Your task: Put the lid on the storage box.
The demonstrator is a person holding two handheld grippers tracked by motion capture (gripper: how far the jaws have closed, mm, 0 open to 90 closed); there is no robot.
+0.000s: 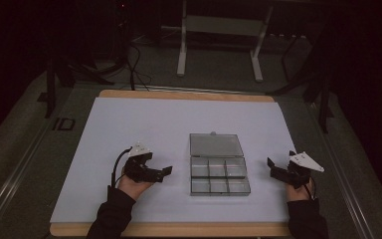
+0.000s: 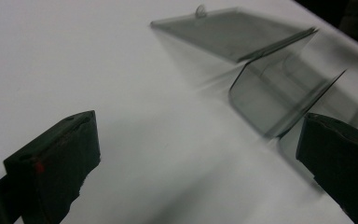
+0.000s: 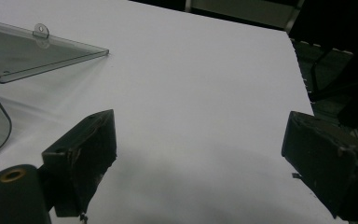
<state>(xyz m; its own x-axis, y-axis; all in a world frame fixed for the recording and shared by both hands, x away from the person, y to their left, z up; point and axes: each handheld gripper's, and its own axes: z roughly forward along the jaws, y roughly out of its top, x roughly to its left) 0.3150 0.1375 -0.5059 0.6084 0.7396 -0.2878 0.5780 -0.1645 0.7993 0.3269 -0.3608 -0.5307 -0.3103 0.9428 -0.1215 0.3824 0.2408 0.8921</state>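
Note:
A clear plastic compartment box (image 1: 219, 172) lies open in the middle of the white sheet, its lid (image 1: 216, 145) folded back flat away from me. My left gripper (image 1: 165, 171) rests to the left of the box, pointing toward it, jaws open with nothing between them. In the left gripper view the box (image 2: 270, 100) is blurred, ahead and to the right of the jaws. My right gripper (image 1: 270, 163) sits to the right of the box, open and empty. The right gripper view catches the lid (image 3: 32, 49) at its upper left.
The white sheet (image 1: 144, 124) covers a wooden table top (image 1: 179, 230). Beyond the table's far edge stand a white frame's legs (image 1: 181, 55) and cables on a dark floor. A black stand (image 1: 323, 99) rises at the right.

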